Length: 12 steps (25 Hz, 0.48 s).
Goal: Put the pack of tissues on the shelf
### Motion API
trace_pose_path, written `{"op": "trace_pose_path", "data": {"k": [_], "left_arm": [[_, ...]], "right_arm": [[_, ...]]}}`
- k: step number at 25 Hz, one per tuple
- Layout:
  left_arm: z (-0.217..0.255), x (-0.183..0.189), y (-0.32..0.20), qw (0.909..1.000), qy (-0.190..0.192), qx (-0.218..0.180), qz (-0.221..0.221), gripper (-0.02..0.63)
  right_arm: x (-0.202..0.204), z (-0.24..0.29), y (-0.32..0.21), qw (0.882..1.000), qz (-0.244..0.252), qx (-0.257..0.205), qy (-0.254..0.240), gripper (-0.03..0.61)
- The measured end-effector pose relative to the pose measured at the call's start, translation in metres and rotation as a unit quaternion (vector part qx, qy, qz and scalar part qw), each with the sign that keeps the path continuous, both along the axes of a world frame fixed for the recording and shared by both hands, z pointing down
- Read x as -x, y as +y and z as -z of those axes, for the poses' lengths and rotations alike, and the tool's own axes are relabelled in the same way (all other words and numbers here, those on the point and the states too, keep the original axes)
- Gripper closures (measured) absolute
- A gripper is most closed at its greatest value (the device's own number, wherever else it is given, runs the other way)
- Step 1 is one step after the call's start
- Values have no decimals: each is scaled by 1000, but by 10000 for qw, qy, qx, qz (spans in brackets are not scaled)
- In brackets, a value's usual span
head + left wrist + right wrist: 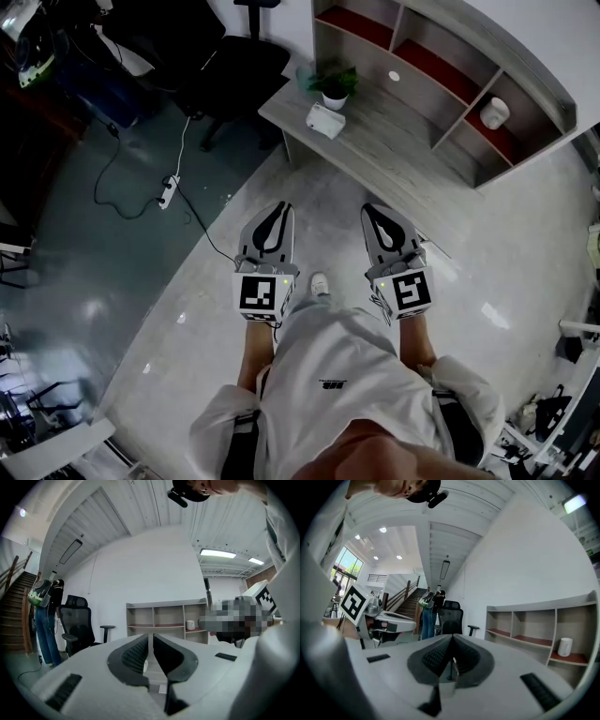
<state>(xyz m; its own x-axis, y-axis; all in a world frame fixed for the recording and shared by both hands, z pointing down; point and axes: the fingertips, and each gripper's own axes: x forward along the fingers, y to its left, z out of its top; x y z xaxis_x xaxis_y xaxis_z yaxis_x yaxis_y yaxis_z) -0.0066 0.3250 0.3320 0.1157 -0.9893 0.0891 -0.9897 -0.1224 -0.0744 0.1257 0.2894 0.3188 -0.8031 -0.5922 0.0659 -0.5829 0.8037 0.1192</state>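
The white pack of tissues (325, 121) lies on the grey wooden desk (394, 150), right beside a small potted plant (334, 86). Behind it on the desk stands the shelf unit (441, 66) with red-lined compartments; one compartment holds a white cylinder (494, 112). My left gripper (273, 209) and right gripper (379, 211) hang side by side at waist height, well short of the desk, both shut and holding nothing. The shelf (164, 620) shows beyond the shut left jaws, and the shelf (543, 630) at the right beyond the shut right jaws. Neither gripper view shows the pack.
A black office chair (234, 66) stands left of the desk. A power strip with a cable (169, 192) lies on the floor at the left. A person with a backpack (44, 616) stands near the stairs beside a chair (77, 625).
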Motion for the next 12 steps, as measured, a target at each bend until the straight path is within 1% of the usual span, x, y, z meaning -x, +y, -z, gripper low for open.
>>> {"op": "trace_pose_path", "data": {"k": [3, 6, 10, 12], "left_arm": [[-3, 12, -13, 10000, -11, 17, -61, 580], [-6, 21, -23, 9999, -20, 53, -111, 580], [-9, 28, -29, 9998, -10, 64, -188, 580], [-11, 31, -35, 9997, -8, 69, -215, 580]], "right_arm": [[14, 4, -10, 10000, -59, 7, -41, 552], [18, -3, -18, 9999, -148, 0, -22, 552], [24, -11, -23, 9990, -231, 159, 337, 552], [27, -12, -27, 9990, -258, 165, 337, 552]]}}
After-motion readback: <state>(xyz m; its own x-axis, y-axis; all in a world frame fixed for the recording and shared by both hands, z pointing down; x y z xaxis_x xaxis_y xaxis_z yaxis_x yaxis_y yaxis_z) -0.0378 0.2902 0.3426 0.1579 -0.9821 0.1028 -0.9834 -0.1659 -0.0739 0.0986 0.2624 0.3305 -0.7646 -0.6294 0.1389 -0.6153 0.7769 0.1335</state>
